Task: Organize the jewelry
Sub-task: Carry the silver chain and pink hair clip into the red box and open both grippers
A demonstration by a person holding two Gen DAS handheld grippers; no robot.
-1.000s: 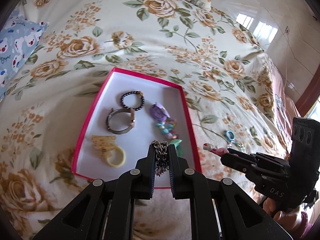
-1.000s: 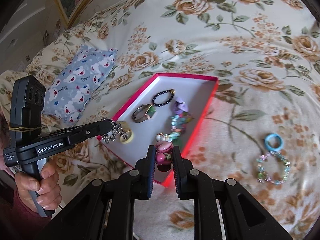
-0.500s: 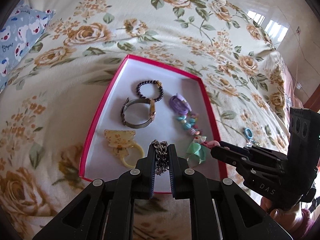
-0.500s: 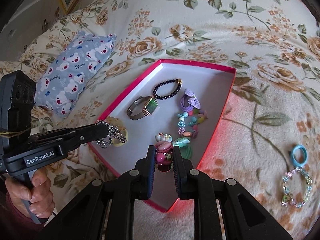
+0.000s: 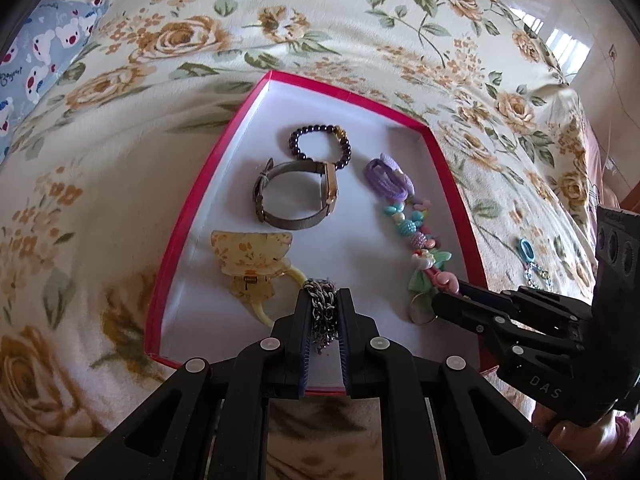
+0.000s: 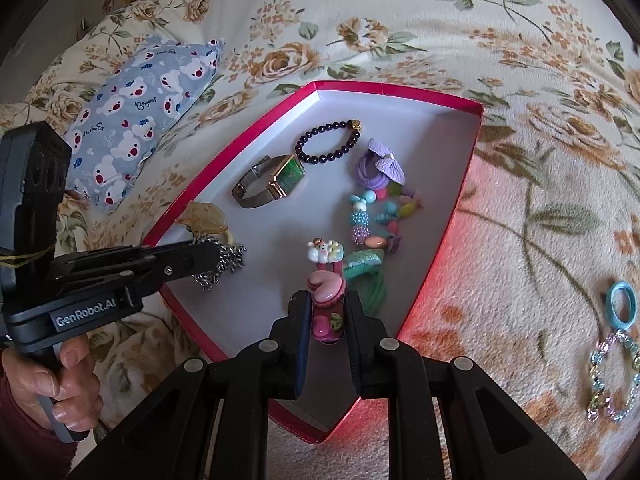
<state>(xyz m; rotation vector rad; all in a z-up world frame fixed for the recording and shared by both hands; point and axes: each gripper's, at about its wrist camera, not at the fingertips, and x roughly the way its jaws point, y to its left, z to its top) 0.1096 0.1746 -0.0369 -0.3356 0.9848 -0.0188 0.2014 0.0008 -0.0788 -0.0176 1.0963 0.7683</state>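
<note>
A pink-rimmed white tray (image 5: 208, 168) (image 6: 472, 148) lies on the flowered bedspread. It holds a dark bead bracelet (image 5: 320, 146), a watch (image 5: 296, 196), a yellow hair claw (image 5: 250, 264), a purple hair tie (image 5: 388, 174) and a string of coloured beads (image 5: 412, 228). My left gripper (image 5: 320, 300) is shut on a silver chain (image 5: 320, 312) over the tray's near end; it also shows in the right wrist view (image 6: 212, 258). My right gripper (image 6: 326, 306) is shut on a pink charm hair clip (image 6: 326, 300) over the tray's near right part.
A blue ring (image 6: 620, 304) and a pastel bead bracelet (image 6: 612, 380) lie on the bedspread right of the tray. A blue bear-print pillow (image 6: 136, 120) lies to the left. The bed's edge and a tiled floor (image 5: 576, 20) are at the far right.
Both grippers have moved forward over the tray, each still holding its piece. The right gripper's pink clip now hangs inside the tray rim beside the bead string.
</note>
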